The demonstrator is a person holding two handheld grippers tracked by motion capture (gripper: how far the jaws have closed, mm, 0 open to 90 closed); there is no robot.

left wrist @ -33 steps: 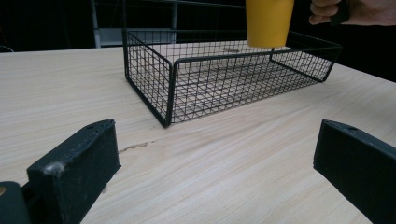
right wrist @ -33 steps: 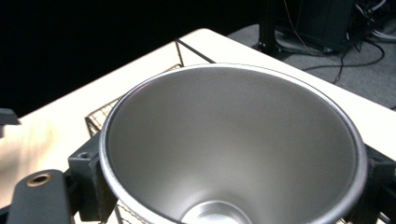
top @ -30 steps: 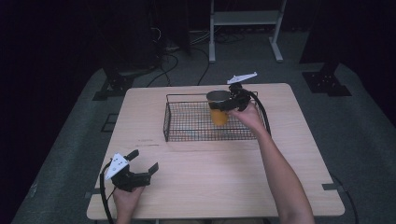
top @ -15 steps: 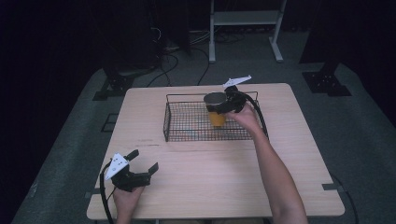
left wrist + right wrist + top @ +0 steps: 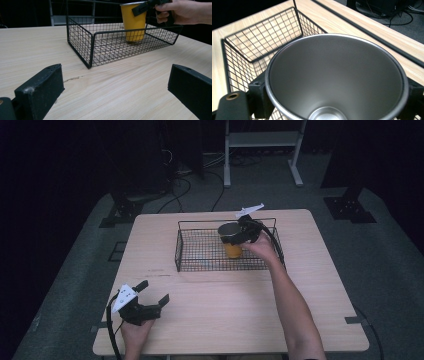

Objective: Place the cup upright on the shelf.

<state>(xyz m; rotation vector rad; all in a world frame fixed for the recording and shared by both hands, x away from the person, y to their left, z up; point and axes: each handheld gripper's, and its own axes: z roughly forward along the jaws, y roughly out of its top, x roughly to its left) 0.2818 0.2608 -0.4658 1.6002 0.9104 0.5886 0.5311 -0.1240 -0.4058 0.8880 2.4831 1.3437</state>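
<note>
The left gripper rests idle on the table near the person, its jaws spread wide with nothing between them. Well ahead of those jaws stands the wire basket. The right gripper pinches the yellow cup just under its rim, the cup upright inside the basket, its base at or just above the mesh. Judging by this, placement looks nearly done; release and withdrawal remain.
</note>
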